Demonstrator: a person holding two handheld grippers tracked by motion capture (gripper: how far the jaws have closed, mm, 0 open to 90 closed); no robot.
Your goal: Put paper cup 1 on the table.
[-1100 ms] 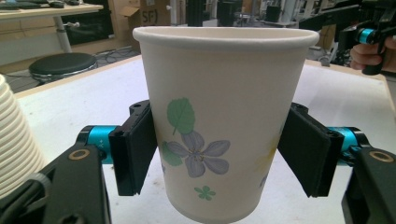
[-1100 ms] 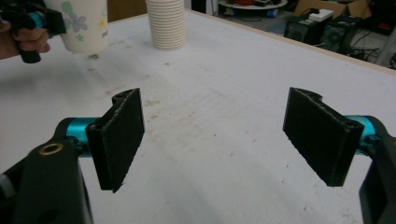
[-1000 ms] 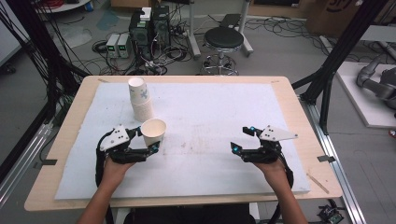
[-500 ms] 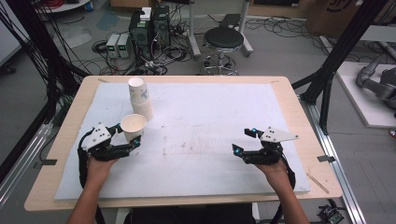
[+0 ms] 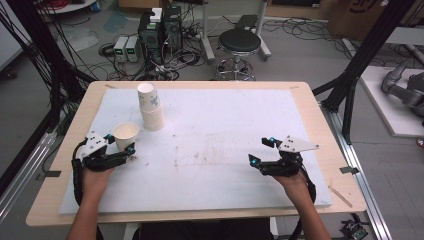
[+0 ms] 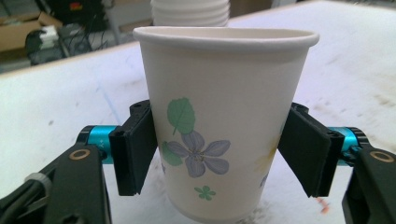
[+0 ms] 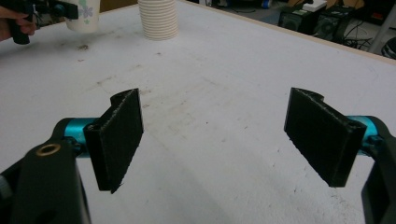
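So the left tongs (image 5: pixel 129 150) are clamped on both sides of an upright flowered paper cup (image 6: pixel 224 126), with the cup stack (image 5: pixel 151 107) just beyond them, while the right tongs (image 7: pixel 219 135) sit wide open over bare white surface (image 5: pixel 225 130), holding nothing, well apart from the cup.

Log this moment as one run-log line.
left gripper: shut on paper cup | right gripper: open, nothing between | cup stack: upright on table

Left claw (image 5: pixel 125 148) carried the single paper cup (image 5: pixel 125 134) leftward across the tabletop (image 5: pixel 225 130), farther from the cup stack (image 5: pixel 151 106), toward the left edge.
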